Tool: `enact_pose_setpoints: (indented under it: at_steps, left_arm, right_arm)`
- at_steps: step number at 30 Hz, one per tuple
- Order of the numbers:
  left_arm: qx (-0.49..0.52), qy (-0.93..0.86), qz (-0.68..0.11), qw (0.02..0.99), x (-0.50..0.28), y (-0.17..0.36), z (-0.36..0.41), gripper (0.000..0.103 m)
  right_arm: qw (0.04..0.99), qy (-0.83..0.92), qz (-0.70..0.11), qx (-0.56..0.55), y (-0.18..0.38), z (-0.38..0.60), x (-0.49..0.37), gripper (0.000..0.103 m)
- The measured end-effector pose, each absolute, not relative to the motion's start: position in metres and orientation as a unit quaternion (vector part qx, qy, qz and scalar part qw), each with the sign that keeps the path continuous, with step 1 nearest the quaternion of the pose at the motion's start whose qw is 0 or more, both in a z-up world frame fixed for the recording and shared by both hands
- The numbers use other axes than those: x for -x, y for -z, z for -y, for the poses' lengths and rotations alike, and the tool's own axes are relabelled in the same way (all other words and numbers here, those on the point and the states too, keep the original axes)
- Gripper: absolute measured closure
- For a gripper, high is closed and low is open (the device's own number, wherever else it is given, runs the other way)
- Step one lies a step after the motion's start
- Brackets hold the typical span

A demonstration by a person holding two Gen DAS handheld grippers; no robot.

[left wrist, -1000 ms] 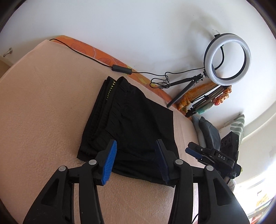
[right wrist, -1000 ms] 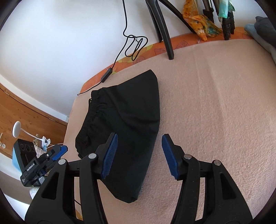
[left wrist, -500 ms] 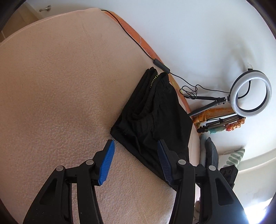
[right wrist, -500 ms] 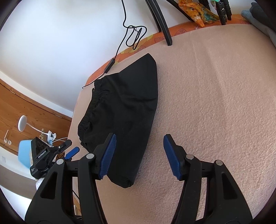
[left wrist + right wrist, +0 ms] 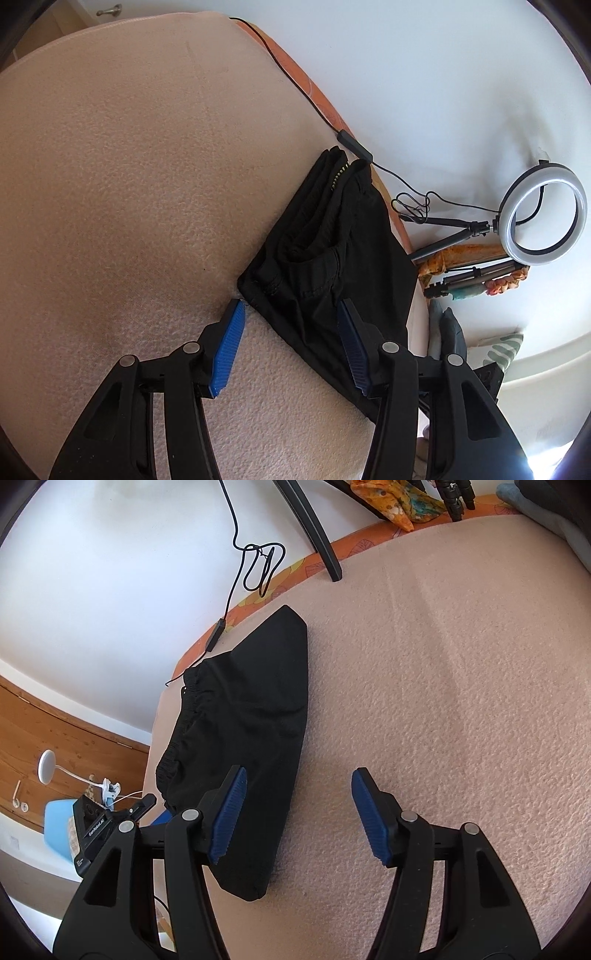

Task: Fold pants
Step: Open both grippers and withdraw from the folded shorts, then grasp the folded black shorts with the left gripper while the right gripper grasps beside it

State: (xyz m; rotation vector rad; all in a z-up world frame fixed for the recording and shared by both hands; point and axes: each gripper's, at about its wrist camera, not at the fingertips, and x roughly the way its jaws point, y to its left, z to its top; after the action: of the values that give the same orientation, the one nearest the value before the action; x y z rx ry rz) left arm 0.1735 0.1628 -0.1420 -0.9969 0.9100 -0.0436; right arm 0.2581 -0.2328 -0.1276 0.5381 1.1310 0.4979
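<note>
A: Your left gripper (image 5: 291, 317) is angled down over the near corner of the black pants (image 5: 332, 251), jaws apart and gripping nothing. One blue pad (image 5: 229, 347) sits just off the corner, over the blanket; the other is over the dark cloth.

B: And the pants are folded into a compact bundle on the pink blanket (image 5: 110, 184) of the bed, close to the wall-side edge. You can see the gathered waistband (image 5: 184, 720) along the bundle's left side in the right wrist view.

A: Your right gripper (image 5: 295, 801) is released too, jaws wide. Its left pad (image 5: 229, 812) is above the lower part of the pants (image 5: 258, 720), its right pad over bare blanket (image 5: 443, 683). The folded edge of the bundle runs between them. Whether a pad touches the cloth, I cannot tell.

B: The surroundings, then. A lit ring light (image 5: 543, 214) on a small tripod stands by the white wall, beyond the pants. Its black cable (image 5: 295, 81) trails along the orange edge of the bed (image 5: 321, 96), with a loose coil of the cable (image 5: 262, 568) against the wall.

A: And at the lower left of the right wrist view, you can make out your other gripper's black body (image 5: 107, 823), off the edge of the bed.
</note>
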Motion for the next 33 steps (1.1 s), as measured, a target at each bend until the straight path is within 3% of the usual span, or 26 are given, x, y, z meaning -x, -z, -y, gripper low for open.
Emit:
enact_pose_setpoints:
  at_steps: [27, 33]
  left_arm:
    - [0.447, -0.009, -0.394, 0.803, -0.213, 0.139, -0.144, 0.048]
    - [0.443, -0.023, -0.383, 0.81, -0.213, 0.14, -0.145, 0.059]
  right_arm:
    - [0.771, -0.232, -0.526, -0.273, 0.14, 0.219, -0.322, 0.041]
    - [0.761, -0.248, -0.516, -0.306, 0.146, 0.212, -0.338, 0.041]
